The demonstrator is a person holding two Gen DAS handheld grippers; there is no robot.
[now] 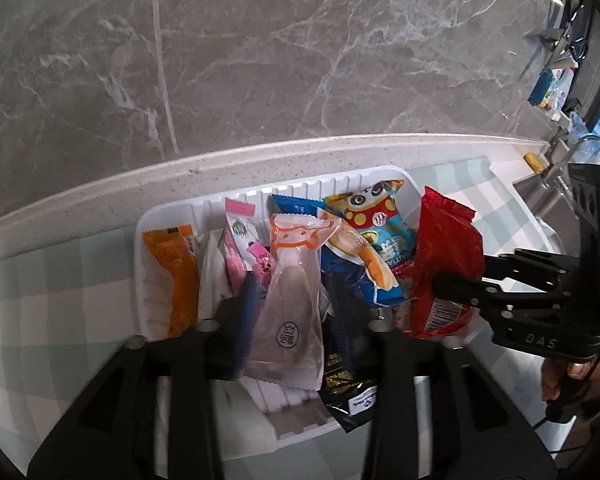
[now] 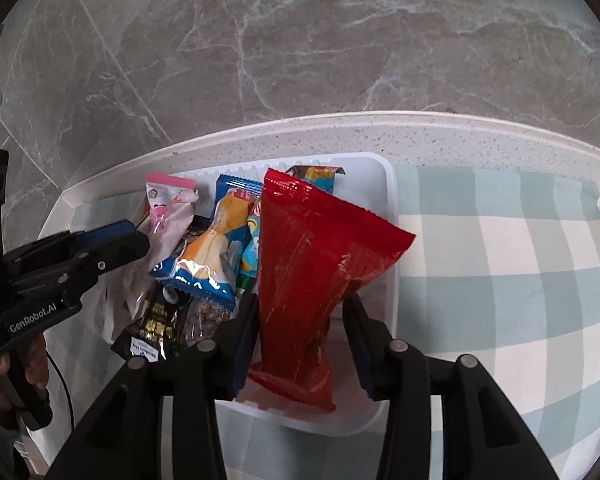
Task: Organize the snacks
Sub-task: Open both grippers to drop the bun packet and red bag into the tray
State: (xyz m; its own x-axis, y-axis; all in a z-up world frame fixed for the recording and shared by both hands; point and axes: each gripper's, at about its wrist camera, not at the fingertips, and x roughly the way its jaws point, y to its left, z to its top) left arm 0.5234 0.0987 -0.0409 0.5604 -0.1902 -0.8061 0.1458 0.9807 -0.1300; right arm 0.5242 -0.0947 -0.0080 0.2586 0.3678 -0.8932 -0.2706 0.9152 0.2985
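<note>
A white tray on a checked cloth holds several snack packets. My left gripper straddles a clear packet with an orange-printed top; its jaws stand apart and it does not clearly pinch it. An orange packet lies at the tray's left, with a pink packet and blue packets in the middle. My right gripper is open around a red packet standing at the tray's right side. The red packet also shows in the left wrist view.
A black packet hangs over the tray's near edge. A marble wall rises behind the white counter ledge. A sink with a tap lies at the far right. The checked cloth stretches right of the tray.
</note>
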